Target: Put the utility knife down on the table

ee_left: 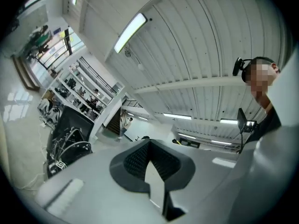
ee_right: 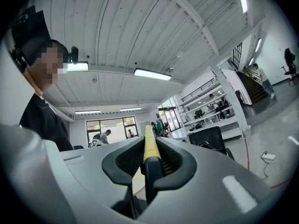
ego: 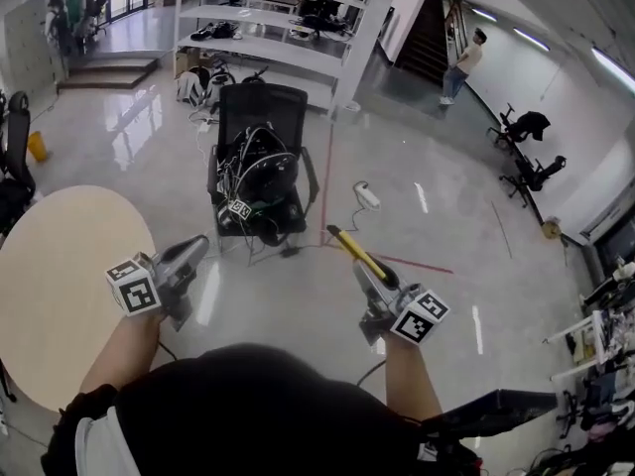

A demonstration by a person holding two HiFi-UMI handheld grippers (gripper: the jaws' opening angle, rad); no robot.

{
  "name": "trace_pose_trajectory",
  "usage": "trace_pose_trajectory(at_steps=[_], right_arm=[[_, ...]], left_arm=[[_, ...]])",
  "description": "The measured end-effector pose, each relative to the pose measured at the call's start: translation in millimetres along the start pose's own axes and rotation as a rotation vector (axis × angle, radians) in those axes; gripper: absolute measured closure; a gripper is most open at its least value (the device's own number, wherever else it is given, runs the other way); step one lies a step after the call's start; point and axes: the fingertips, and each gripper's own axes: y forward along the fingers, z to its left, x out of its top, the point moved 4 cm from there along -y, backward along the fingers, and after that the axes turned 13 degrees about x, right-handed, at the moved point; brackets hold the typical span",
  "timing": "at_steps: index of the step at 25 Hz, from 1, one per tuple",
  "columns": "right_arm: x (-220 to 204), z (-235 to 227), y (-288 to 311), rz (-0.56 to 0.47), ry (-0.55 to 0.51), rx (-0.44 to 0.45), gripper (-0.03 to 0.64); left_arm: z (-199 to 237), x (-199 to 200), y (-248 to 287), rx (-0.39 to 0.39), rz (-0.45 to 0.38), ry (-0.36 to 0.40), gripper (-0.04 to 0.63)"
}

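A utility knife (ego: pixel 347 247) with a yellow and black body is clamped in my right gripper (ego: pixel 367 272) and points forward and to the left over the floor. In the right gripper view the knife (ee_right: pixel 149 146) runs straight out between the two dark pads, which press on it from both sides. My left gripper (ego: pixel 200 244) is held out over the floor, just right of the round beige table (ego: pixel 60 286). Its jaws meet at the tips with nothing between them (ee_left: pixel 149 146). Both grippers are in the air, in front of the person's body.
A black office chair (ego: pixel 260 162) loaded with cables stands on the floor ahead, between the two grippers. White shelving (ego: pixel 268 28) is behind it. A white power strip (ego: pixel 367 195) and a red tape line (ego: pixel 417 263) lie on the glossy floor. A person (ego: pixel 461 62) stands by the stairs.
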Motion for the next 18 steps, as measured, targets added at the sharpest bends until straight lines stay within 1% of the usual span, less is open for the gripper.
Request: trace_pose_trajectory(at_steps=[3, 4, 7, 10, 13, 16, 18], right_arm=[[-3.9, -24.2, 25.8, 0.007, 0.01, 0.037, 0.532], [-6.4, -30.7, 39.9, 0.014, 0.016, 0.059, 0.532], [-10.6, -42.3, 99.7, 0.056, 0.039, 0.152, 0.532], [-13.6, -43.2, 174.4, 0.099, 0.036, 0.227, 0.532], [-21.3, -39.4, 262.3, 0.138, 0.024, 0.291, 0.532], [-33.3, -31.2, 355.1, 0.169, 0.02, 0.357, 0.532], [-45.4, -24.9, 414.6, 0.192, 0.017, 0.394, 0.532]], left_arm=[[22.3, 19.8, -9.3, 0.067, -0.044, 0.053, 0.597], [33.3, 28.1, -18.2, 0.101, -0.065, 0.07, 0.597], [66.6, 61.2, -62.2, 0.235, -0.142, 0.125, 0.597], [105.1, 100.3, -108.1, 0.353, -0.177, 0.182, 0.597], [159.7, 135.7, -155.2, 0.443, -0.198, 0.26, 0.597], [216.3, 166.6, -204.5, 0.555, -0.192, 0.307, 0.597], [254.8, 180.6, -235.4, 0.61, -0.181, 0.327, 0.597]])
